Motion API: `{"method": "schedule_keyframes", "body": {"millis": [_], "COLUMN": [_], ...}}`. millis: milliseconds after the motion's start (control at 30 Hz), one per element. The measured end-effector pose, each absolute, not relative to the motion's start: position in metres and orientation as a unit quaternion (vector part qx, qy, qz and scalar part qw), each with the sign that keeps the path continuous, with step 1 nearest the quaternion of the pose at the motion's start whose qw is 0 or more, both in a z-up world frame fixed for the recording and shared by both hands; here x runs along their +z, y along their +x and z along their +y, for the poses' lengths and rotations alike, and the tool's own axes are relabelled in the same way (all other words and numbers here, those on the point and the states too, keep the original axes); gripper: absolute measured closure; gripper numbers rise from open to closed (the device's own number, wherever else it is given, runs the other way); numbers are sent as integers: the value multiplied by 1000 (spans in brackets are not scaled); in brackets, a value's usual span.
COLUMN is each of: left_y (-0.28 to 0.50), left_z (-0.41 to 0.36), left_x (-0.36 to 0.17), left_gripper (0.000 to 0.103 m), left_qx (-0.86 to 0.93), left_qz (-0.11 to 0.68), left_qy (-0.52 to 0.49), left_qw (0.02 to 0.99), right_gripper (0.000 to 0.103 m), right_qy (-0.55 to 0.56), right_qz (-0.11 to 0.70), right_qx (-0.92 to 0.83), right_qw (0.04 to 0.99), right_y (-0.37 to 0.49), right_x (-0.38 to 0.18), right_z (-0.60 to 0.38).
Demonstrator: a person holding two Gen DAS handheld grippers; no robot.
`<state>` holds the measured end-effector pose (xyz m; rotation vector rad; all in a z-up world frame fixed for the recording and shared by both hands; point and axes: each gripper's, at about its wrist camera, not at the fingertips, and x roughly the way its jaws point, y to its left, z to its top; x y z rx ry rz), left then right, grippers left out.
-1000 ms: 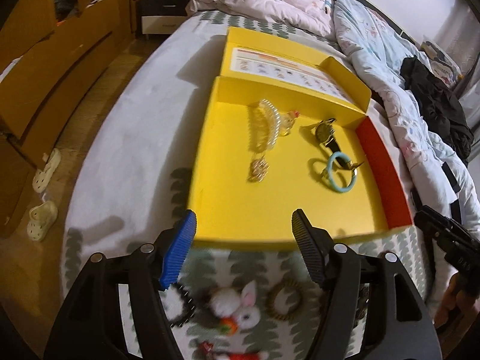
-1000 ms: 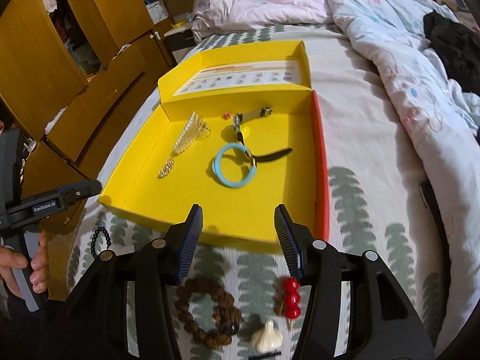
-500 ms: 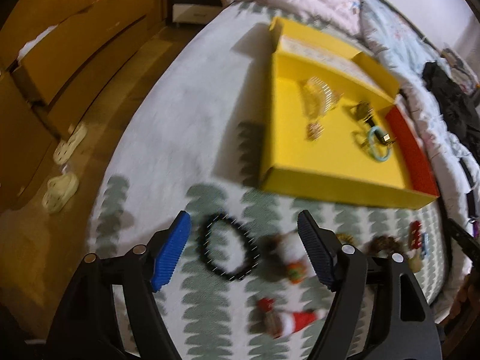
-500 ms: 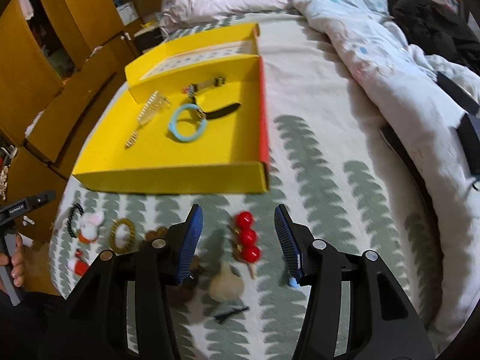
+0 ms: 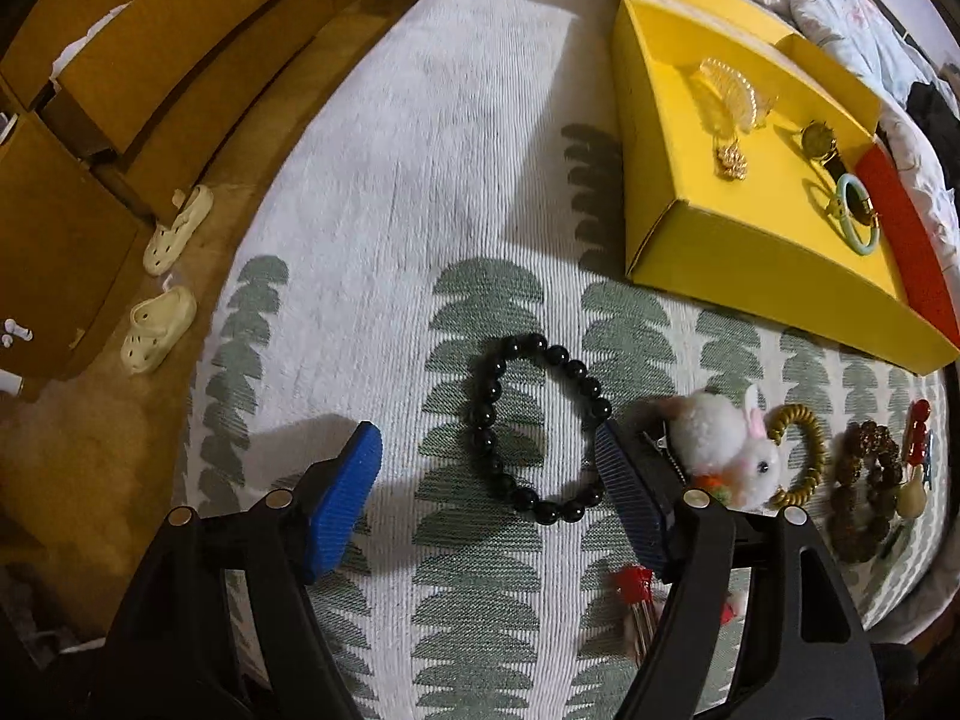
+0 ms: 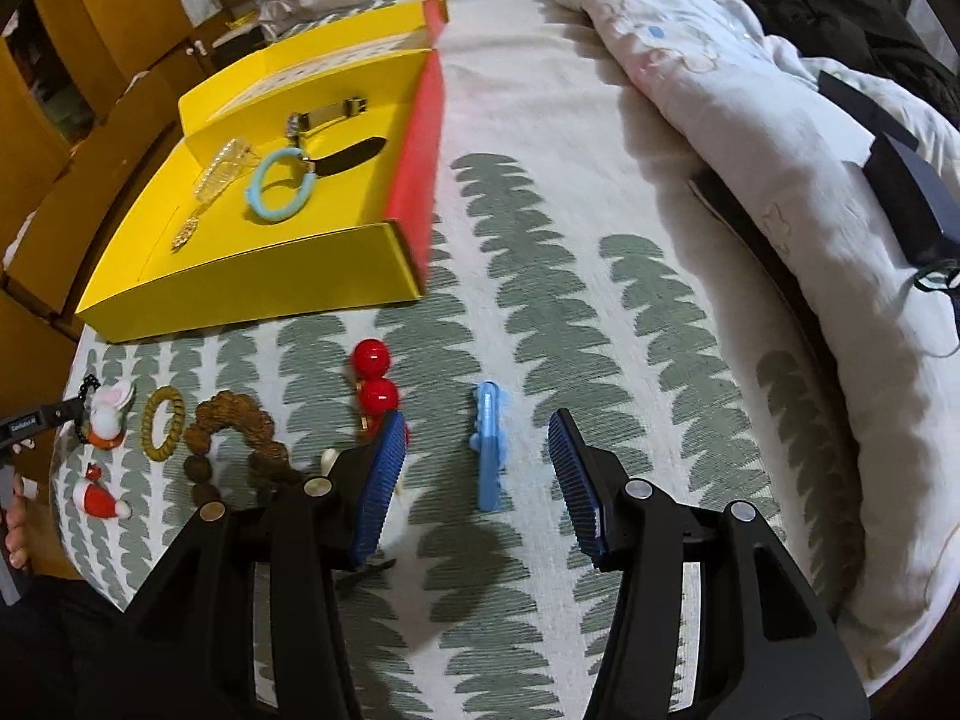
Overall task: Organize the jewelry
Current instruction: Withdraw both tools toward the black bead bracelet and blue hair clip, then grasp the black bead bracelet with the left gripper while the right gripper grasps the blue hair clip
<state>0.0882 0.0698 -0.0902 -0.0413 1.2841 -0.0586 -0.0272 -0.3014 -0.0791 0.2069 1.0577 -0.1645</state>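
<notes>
Jewelry lies scattered on the leaf-patterned bedspread [image 6: 600,192] in front of the yellow box [image 6: 252,294], which serves as the landmark. A blue hair clip [image 6: 489,450] rests on the cover below the box's red-lined right corner, its long axis running toward and away from the box, its broader end pointing at the box. The right gripper [image 6: 477,468] straddles that clip with jaws partly spread, the clip between them nearer the left pad and touching neither. A red bead ornament [image 6: 375,378] sits just left of the clip, closer to the box's front wall, its lower end hidden behind the gripper's left finger.

A black bead bracelet [image 5: 537,426] lies flat as an oval loop in front of the box's left corner, its long axis running roughly toward and away from the box. The left gripper [image 5: 486,468] hovers over it, jaws wide and just opened further; the loop sits between them, its right edge beside the right pad, unclamped. A white bunny charm [image 5: 729,450] lies to the right of the bracelet.

Inside the box rest a light blue bangle [image 6: 279,189], a wristwatch [image 6: 327,138] and a clear hair comb [image 5: 729,93].
</notes>
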Motion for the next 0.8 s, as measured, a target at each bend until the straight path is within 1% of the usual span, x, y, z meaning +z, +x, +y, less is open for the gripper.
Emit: {"method": "schedule_keyframes", "body": {"millis": [300, 367, 800], "left_y": [90, 90, 93], "left_z": [67, 67, 68], "left_x": [-97, -98, -102], "left_gripper": [30, 30, 30], "left_qx": [-22, -21, -19], "left_qz": [604, 606, 606], "left_qy": [-13, -12, -16], "left_qw": [796, 795, 795], "right_gripper": [50, 52, 55], "right_qy": [85, 81, 82], "right_qz": [528, 534, 542], "right_qx": [-76, -81, -90], "right_qw": [841, 838, 832], "right_y": [-19, -17, -11], "right_x": [-98, -103, -115], "right_z": [-296, -295, -301]}}
